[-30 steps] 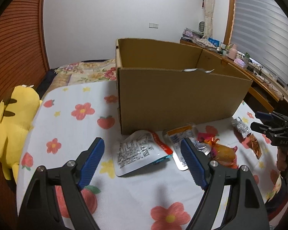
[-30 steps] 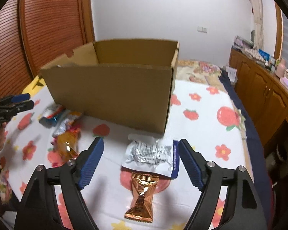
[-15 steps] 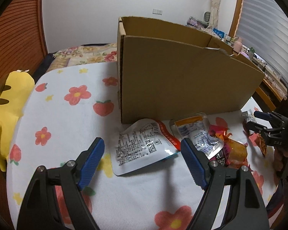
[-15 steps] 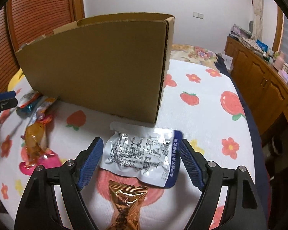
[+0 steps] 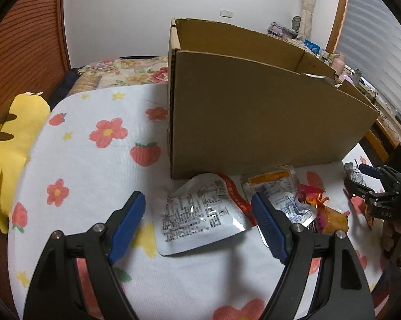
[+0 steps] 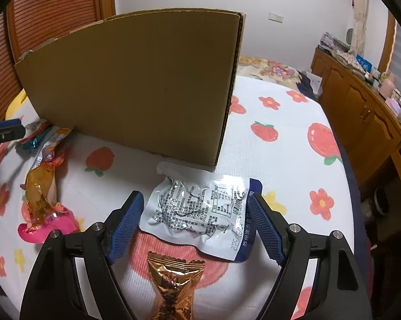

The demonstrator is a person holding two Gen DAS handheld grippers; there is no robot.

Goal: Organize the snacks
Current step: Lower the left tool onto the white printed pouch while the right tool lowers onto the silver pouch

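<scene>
My left hand-held gripper (image 5: 199, 224) stands wide, its blue pads (image 5: 127, 221) either side of a silver pouch with a red edge (image 5: 200, 214) without touching it. That pouch lies flat on the flower-and-strawberry cloth (image 5: 99, 160) covering the table, just near of the cardboard box (image 5: 254, 117). To its right, partly behind my right-hand pad, lies a clear pouch with an orange top (image 5: 278, 189), and further right an orange-and-pink wrapped sweet (image 5: 323, 210). At the far right edge of this view I can see my right hand-held gripper (image 5: 360, 184), with a small silver packet (image 5: 354, 172) by its tips.

From the right wrist, my right hand-held gripper (image 6: 195, 220) is also wide and holds nothing. A crinkled silver pouch with a blue edge (image 6: 200, 210) lies between its pads (image 6: 266, 226), flat on the cloth (image 6: 280, 133), close to the near right corner of the box (image 6: 136, 85). Nearer to me than that pouch, partly on top of a big red printed fruit, lies a copper-coloured foil sweet (image 6: 176, 282). To the left are the orange sweet with a pink wrapper end (image 6: 43, 202) and, beyond it by the box's near left corner, a clear pouch with an orange end (image 6: 49, 144) and a red-and-teal edged packet (image 6: 35, 136). My left hand-held gripper (image 6: 3, 132) shows at the left edge.

The box stands open-topped on the table; I cannot see inside it. A yellow plush toy (image 5: 5, 144) sits off the table's left side.
</scene>
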